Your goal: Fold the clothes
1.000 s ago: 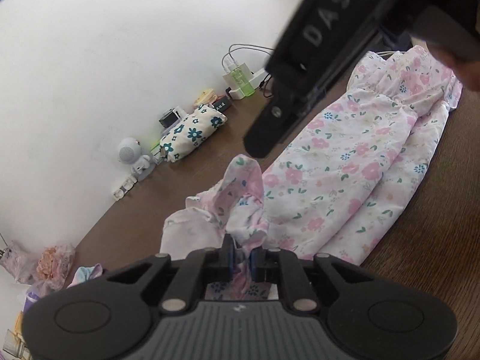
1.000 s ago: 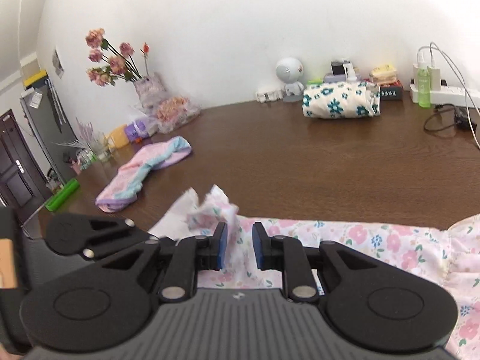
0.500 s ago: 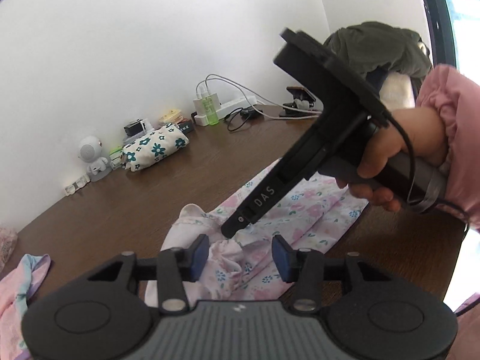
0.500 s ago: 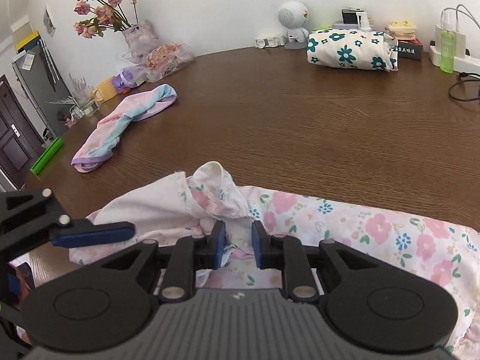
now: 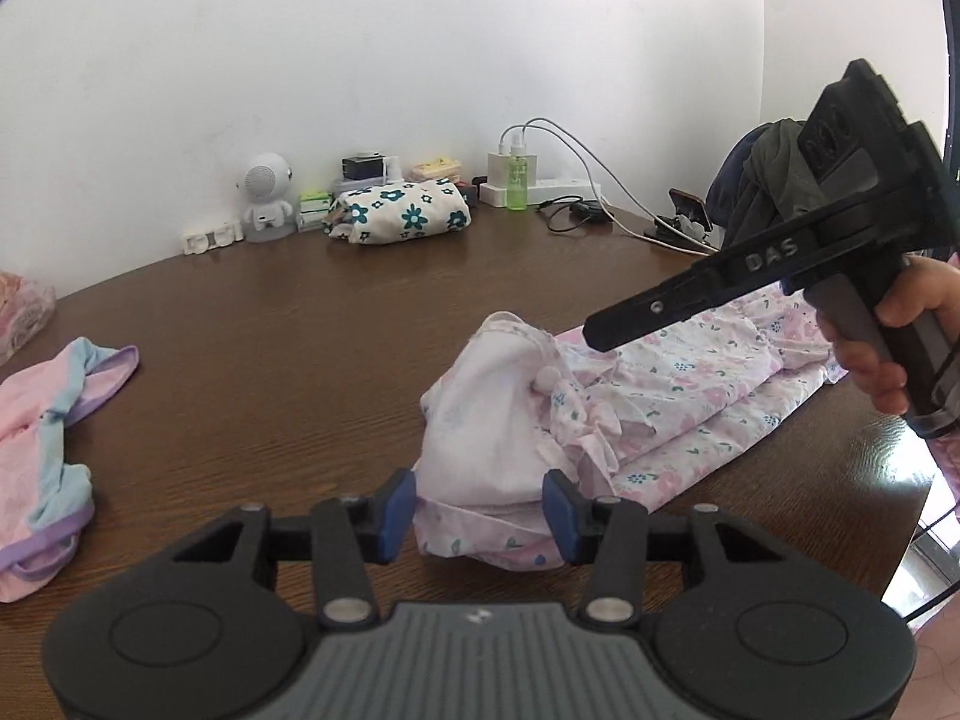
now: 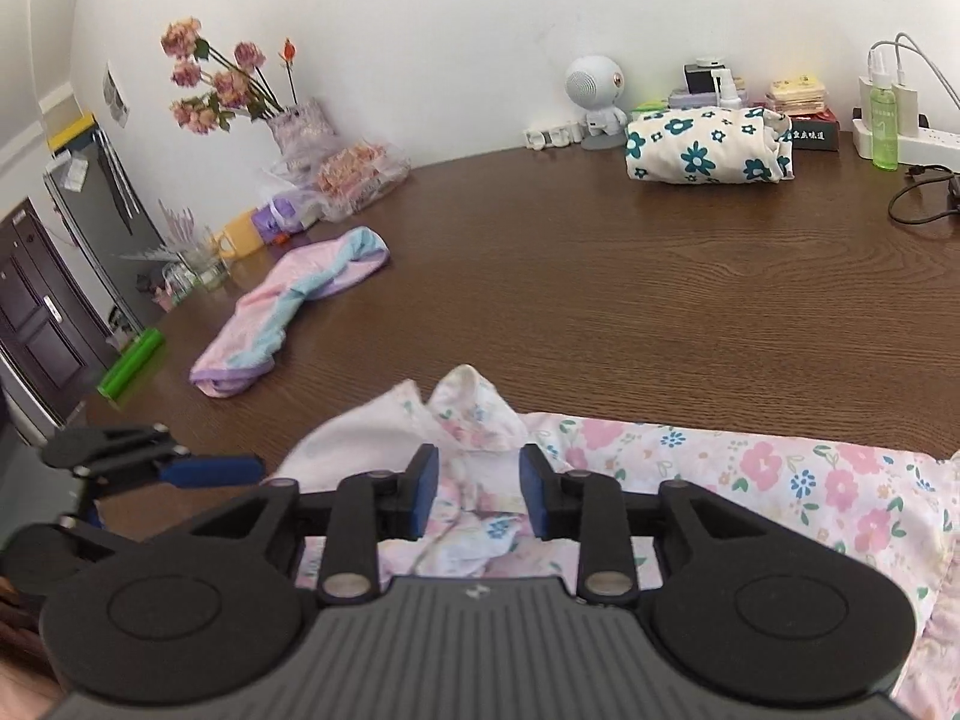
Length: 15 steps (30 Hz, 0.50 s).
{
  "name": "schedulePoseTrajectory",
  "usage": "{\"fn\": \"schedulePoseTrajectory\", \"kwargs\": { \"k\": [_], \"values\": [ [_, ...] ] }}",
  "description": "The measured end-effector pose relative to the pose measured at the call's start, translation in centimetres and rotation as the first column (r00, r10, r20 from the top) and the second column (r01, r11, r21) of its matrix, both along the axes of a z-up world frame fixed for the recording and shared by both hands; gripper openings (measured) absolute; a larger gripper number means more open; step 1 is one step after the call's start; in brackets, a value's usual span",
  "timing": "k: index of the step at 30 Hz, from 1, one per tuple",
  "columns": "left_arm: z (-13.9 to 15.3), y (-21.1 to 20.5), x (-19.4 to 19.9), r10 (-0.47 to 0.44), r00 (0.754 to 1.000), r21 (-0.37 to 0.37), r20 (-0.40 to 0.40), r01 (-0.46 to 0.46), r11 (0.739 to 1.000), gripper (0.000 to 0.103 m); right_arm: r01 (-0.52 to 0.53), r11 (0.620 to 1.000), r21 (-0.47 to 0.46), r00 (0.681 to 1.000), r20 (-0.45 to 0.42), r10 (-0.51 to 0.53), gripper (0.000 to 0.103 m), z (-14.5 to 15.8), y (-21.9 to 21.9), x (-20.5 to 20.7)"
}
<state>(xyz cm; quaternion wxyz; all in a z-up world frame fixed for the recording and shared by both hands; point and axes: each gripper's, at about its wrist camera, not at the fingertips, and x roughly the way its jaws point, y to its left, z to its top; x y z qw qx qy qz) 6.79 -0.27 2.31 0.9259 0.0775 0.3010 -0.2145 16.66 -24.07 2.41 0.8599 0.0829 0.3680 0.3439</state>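
Observation:
A pink floral garment (image 5: 690, 384) lies stretched along the near side of the brown table (image 5: 300, 324), its left end folded back so the pale inside shows. My left gripper (image 5: 480, 510) stands open just short of that folded end, and the cloth lies loose between its blue pads. In the right wrist view the garment (image 6: 750, 468) runs off to the right. My right gripper (image 6: 480, 492) hovers over the bunched end with its jaws opening, cloth under and between them but not pinched. A hand holds the right gripper (image 5: 600, 333) at the upper right of the left wrist view.
A pink, blue and purple garment (image 6: 288, 312) lies crumpled at the left. By the back wall are a folded white cloth with teal flowers (image 6: 702, 144), a white robot-shaped speaker (image 6: 594, 90), a power strip with cables (image 6: 918, 144) and a vase of flowers (image 6: 294, 120). The table edge (image 5: 900, 528) runs close on the right.
Both grippers let go of the garment's folded end, the left first, then the right. The left gripper drew back and rolled level; the cloth now rests on the table.

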Motion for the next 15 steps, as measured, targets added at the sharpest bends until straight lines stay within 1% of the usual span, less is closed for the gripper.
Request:
{"fn": "schedulePoseTrajectory", "kwargs": {
  "k": [2,5,8,10,12,15],
  "values": [
    [-0.3,-0.2,-0.1,-0.018,1.000,-0.005,0.004,0.019,1.000,0.045,-0.006,1.000,0.028,0.999,-0.038,0.007,0.044,0.6,-0.1,-1.1],
    [-0.8,-0.6,-0.1,-0.046,0.999,-0.013,0.009,0.046,0.999,0.045,0.013,0.998,0.064,0.990,-0.139,-0.004,0.044,-0.2,0.5,-1.9],
    [-1.1,-0.6,-0.2,-0.057,0.998,-0.021,0.011,0.057,0.998,0.045,0.054,0.992,0.110,0.978,-0.208,-0.031,0.044,-1.3,1.6,-1.5],
    [-1.2,-0.5,-0.2,-0.063,0.998,-0.028,0.011,0.063,0.998,0.045,0.080,0.989,0.120,0.971,-0.233,-0.050,0.044,-1.7,2.4,-0.8],
    [-1.3,-0.4,-0.1,-0.081,0.997,-0.038,0.011,0.081,0.996,0.045,0.089,0.991,0.102,0.965,-0.256,-0.060,0.044,-2.2,3.5,-0.2],
    [-1.4,-0.4,0.2,-0.109,0.994,-0.056,0.009,0.109,0.992,0.045,0.086,0.996,0.035,0.961,-0.267,-0.074,0.043,-3.0,5.0,0.0]
  ]
}}
